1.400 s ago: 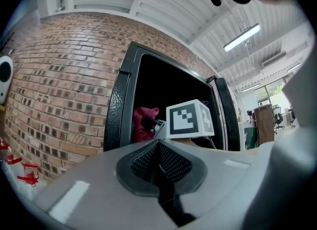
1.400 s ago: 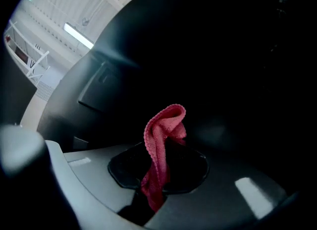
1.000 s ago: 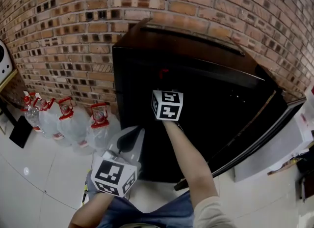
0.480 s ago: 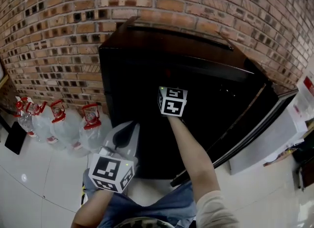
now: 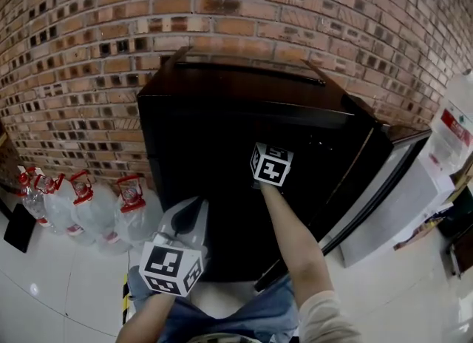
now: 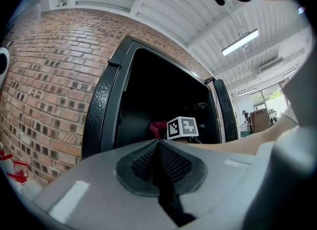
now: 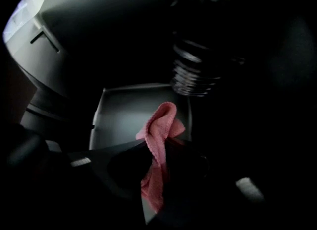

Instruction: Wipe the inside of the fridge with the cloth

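Water bottles (image 5: 74,201) stand by the brick wall, left of the fridge (image 5: 222,97). My left gripper (image 6: 158,154) hangs outside the open fridge, jaws pressed together on nothing. My right gripper (image 7: 154,157) reaches inside the dark fridge, clamped on the pink cloth (image 7: 161,122).

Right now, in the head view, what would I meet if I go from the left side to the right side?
water bottles with red caps → left gripper → right gripper, reaching into the black fridge → open fridge door
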The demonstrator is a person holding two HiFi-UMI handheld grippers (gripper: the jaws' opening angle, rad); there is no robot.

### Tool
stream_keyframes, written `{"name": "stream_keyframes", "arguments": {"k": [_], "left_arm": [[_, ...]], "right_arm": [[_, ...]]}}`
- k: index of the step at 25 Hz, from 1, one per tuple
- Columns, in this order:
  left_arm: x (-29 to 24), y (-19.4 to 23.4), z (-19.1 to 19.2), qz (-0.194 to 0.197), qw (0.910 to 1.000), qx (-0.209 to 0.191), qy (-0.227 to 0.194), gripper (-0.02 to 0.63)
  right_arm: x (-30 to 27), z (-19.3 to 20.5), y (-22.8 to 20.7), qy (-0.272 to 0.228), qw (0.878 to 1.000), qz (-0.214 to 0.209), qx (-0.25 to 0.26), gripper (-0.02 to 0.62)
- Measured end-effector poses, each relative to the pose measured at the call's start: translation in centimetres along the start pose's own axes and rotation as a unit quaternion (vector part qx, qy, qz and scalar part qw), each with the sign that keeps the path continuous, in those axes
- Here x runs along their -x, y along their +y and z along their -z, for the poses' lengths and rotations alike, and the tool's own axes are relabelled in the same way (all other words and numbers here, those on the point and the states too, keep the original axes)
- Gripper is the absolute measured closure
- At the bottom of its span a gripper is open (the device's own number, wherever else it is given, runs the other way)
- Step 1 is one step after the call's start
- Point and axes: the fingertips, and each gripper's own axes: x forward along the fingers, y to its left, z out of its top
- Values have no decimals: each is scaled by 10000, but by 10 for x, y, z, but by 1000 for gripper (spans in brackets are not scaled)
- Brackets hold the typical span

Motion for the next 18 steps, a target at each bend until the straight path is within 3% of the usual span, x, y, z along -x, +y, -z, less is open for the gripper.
{"name": "stream_keyframes", "arguments": {"k": [9,18], "left_arm": [[0,-9,-8,77,9999,-5,-143,617],[-5,-10,4,72,10000,25,33,617]], "right_arm": [[43,-8,-13,24,9998,164,-58,526],[112,-6,-16,29,9996,101,-258,526]]}}
